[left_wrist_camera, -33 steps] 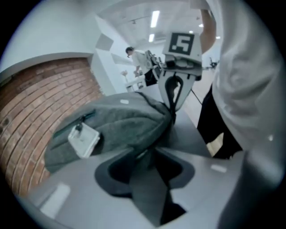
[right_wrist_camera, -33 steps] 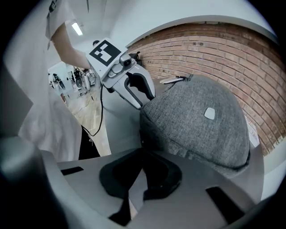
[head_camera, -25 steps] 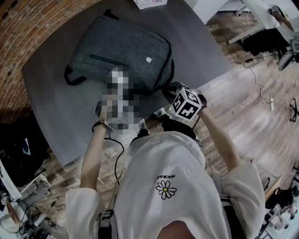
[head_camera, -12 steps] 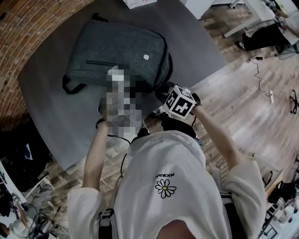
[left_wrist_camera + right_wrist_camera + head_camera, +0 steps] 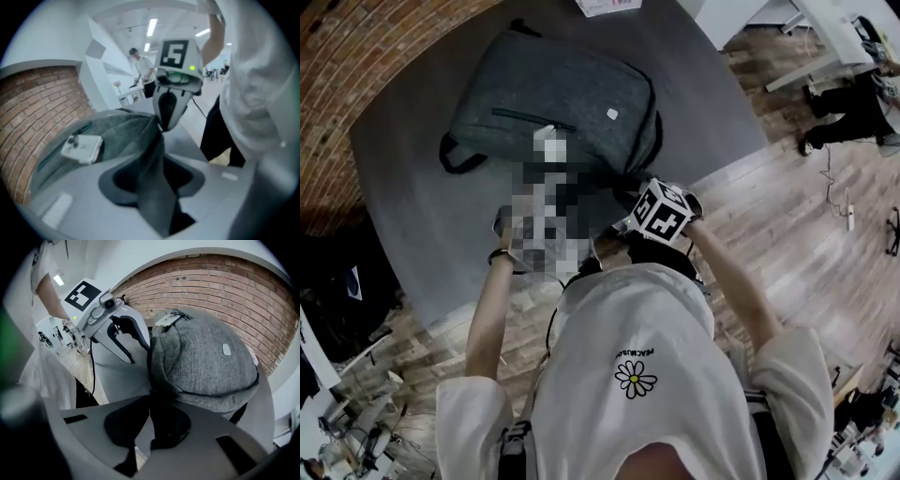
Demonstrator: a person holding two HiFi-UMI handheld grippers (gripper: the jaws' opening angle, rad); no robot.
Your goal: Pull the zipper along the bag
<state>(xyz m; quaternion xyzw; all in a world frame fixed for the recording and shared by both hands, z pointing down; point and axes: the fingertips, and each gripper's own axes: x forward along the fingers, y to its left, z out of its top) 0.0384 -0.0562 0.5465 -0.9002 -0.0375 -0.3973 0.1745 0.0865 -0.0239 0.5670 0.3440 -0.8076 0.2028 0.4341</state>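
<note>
Recommend the left tongs (image 5: 154,173), jaws just eased wider yet pinching a fold of the bag (image 5: 562,94), hold it taut while the right tongs (image 5: 150,418), clamped on the zipper (image 5: 150,376), draw steadily.

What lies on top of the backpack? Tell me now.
A pale phone lies flat on the grey backpack, beside its pocket zipper; a small pale tag sits further along. Whatever is under the phone is covered.

a: what was the bag (image 5: 572,94) made of?
b: grey woven cloth, matt and slightly fuzzy, lying on a smooth matt grey table (image 5: 412,187).
a: and around it?
b: a rough brick wall (image 5: 347,66), a wooden plank floor (image 5: 806,216) with a dull sheen, and the person's white cloth shirt (image 5: 637,319).
</note>
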